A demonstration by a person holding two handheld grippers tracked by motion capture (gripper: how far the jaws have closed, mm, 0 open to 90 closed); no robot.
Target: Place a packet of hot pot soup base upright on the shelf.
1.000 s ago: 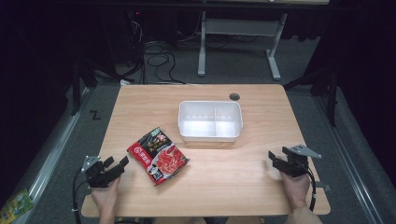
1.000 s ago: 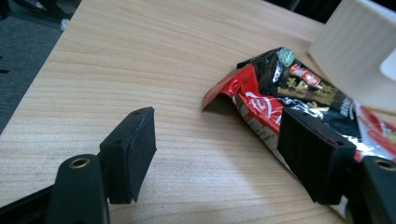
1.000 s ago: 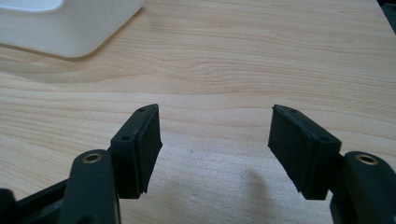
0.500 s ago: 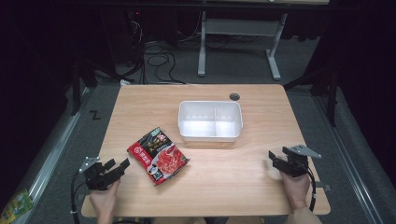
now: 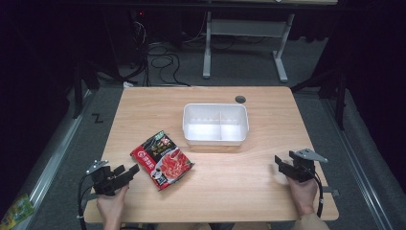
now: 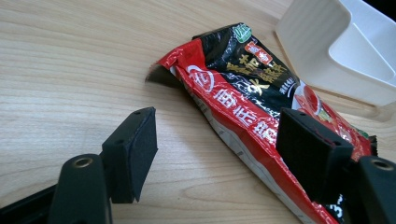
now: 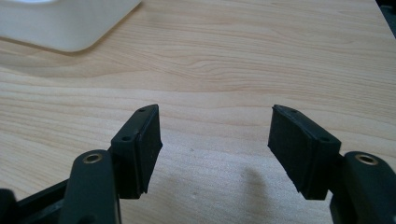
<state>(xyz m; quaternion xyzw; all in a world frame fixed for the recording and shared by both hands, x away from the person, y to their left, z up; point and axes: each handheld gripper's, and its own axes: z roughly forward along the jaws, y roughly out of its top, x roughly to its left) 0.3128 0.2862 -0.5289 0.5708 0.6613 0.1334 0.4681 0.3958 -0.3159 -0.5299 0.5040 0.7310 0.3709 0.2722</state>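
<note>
Change: the left hand-held gripper has crept a little nearer the noodle packet than it was a second ago; the right hand-held gripper, the packet and the tray lie as they did.
Left hand-held gripper: jaws spread wide, nothing between them, low over the counter's near left corner; in the left gripper view its right pad stands in front of the packet's near edge.
Packet: flat on the counter, just ahead and to the right of the left hand-held gripper, close but, as far as I can tell, not yet touched; its long axis runs on a slant from the near right toward the far left.
Tray: white, two compartments, both empty, just beyond the packet toward mid-counter.
Right hand-held gripper: jaws likewise wide apart and empty, at the near right edge, well apart from the packet.
Nearer hand: the left, by far, so the pickup looks to be its job.
Surface: pale wood grain with a cable hole at the far edge.
Room: dim, with grey floor, loose cables and a desk frame behind.
</note>
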